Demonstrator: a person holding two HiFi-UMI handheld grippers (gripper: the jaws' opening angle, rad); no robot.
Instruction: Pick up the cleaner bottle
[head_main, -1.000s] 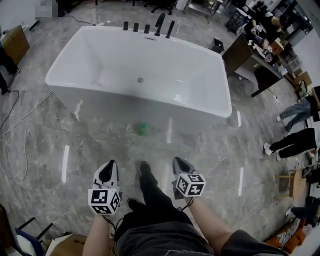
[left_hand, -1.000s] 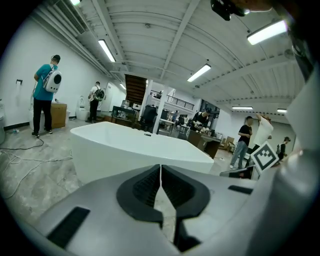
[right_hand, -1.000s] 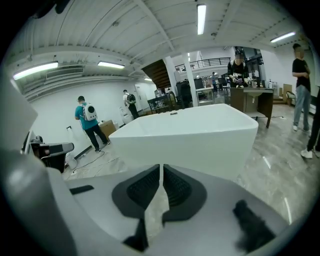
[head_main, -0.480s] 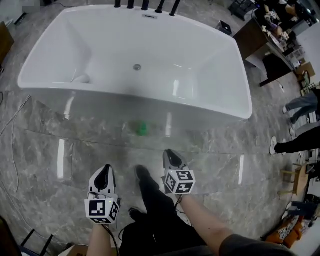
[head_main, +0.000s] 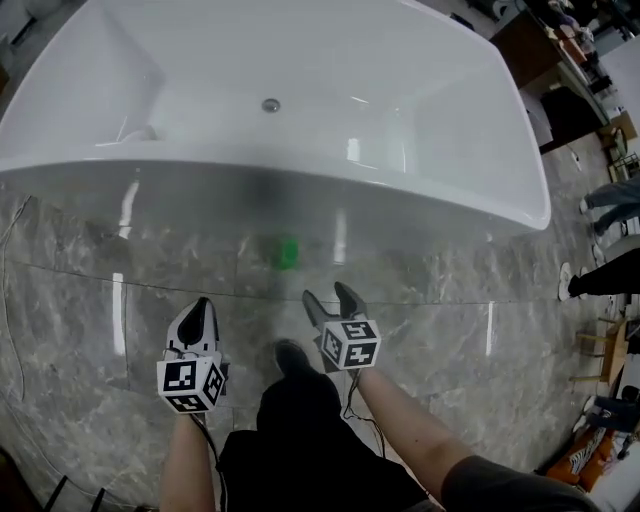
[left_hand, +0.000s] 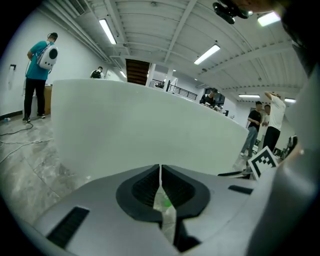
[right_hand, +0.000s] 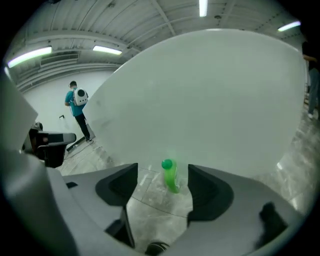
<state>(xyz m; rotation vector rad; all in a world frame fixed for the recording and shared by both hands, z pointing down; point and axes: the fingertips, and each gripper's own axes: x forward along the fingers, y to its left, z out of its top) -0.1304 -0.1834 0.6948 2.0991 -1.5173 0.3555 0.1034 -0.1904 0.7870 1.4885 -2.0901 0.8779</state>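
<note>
A: So, where does the cleaner bottle (head_main: 286, 252) sit?

B: A little above the middle of the head view. It is a small green blur standing on the grey marble floor (head_main: 80, 300), right at the foot of the white bathtub (head_main: 420, 100). The tub fills the whole top of that frame, with its drain (head_main: 270, 104) near the top centre.

A: Does either tool reach it?

B: No. Both are lower in the frame, apart from the bottle. The left gripper (head_main: 199, 305) is at lower left. The right gripper (head_main: 327, 295) is just right of centre, the nearer of the two to the bottle. Each has its marker cube (head_main: 349, 343) toward the bottom edge.

A: How do the left jaws stand?

B: Clenched together on nothing. In the left gripper view the two dark pads meet along a thin line at lower centre. A fleck of green shows through the gap below them, and the tub's outer wall runs across the middle of the frame.

A: And the right?

B: Released; its jaws have just been opening and stand wide apart. In the right gripper view the bottle shows in the gap between them at lower centre, green with a round cap on top, upright as far as the blur allows. It stands beyond the pads, untouched, against the tub wall.

A: Anything else?

B: A dark shoe (head_main: 292, 355) lies between the two grippers at bottom centre of the head view. A person in a teal shirt (left_hand: 36, 75) stands at upper left of the left gripper view.
</note>
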